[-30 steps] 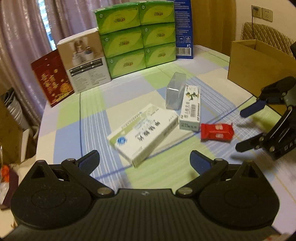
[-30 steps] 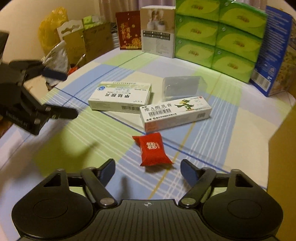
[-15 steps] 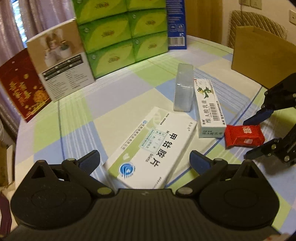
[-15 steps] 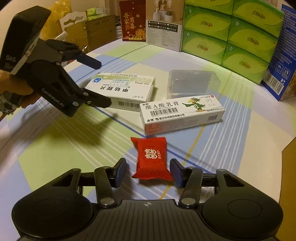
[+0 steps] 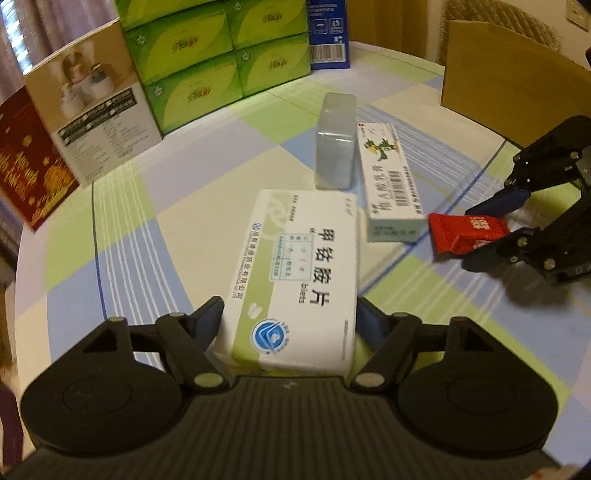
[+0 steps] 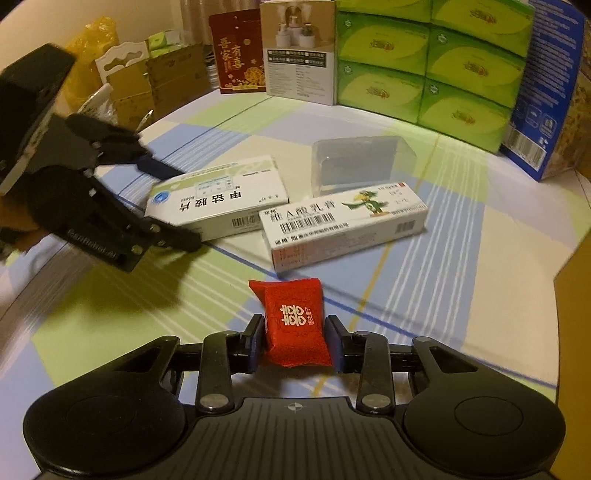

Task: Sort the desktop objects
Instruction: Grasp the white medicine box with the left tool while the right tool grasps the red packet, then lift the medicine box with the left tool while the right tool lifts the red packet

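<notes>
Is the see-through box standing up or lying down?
Lying down. The see-through box rests on its long side on the table, behind the parrot box.

Checked tablecloth (image 6: 461,258) under two medicine boxes (image 6: 221,201), clear case (image 6: 360,162), red candy packet (image 6: 295,321)

Left gripper (image 5: 290,319): your fingers straddle the white medicine box (image 5: 295,277), not yet clamped.
Right gripper (image 6: 295,341): your pads pinch the red candy packet (image 6: 295,325).

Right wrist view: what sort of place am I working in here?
Likely a home room: a table with a checked cloth, stacked tissue boxes, and curtains behind.
</notes>
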Available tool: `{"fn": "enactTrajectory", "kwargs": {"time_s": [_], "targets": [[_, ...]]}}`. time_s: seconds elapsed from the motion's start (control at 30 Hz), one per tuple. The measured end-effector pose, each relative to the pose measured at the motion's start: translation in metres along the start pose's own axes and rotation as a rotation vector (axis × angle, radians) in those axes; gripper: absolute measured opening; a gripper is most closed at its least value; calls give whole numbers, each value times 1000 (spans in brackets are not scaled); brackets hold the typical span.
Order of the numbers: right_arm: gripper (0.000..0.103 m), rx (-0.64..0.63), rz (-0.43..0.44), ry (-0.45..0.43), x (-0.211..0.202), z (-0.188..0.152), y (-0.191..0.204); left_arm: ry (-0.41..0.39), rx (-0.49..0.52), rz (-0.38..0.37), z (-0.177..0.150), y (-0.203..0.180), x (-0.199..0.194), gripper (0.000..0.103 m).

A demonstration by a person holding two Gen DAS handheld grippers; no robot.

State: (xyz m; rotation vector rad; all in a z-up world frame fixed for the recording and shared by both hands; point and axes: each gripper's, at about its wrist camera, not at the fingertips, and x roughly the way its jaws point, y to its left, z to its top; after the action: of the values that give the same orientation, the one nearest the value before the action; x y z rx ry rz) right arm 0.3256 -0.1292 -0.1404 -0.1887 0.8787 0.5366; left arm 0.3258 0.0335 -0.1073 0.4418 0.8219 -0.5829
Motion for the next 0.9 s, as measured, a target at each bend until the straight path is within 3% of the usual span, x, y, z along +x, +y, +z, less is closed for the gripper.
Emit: {"fn": "enactTrajectory", "kwargs": {"time_s": [0.2,0.4,0.57,0.73,0.8,0.9], "targets": [[32,61,-21,35,-24,-21,-3,29,-143,40,-17,-43,-24,67],[31,128,-47,63,-63,-48,-6,73,-131,70,-35,-108,-53,67],[32,169,-53,75,-92,-72,-8,86,-179,23,-52,-151,-73,67],[32,164,-67,80,-104,-87,-3,56,-240,25,-68,-170,-83,67],[32,151,-76,86,-103,-89,-1,45,-275,19,-69,-168,-85,76],[32,145,-78,84,-101,-88,0,13,-300,10,-67,-165,-85,80]]}}
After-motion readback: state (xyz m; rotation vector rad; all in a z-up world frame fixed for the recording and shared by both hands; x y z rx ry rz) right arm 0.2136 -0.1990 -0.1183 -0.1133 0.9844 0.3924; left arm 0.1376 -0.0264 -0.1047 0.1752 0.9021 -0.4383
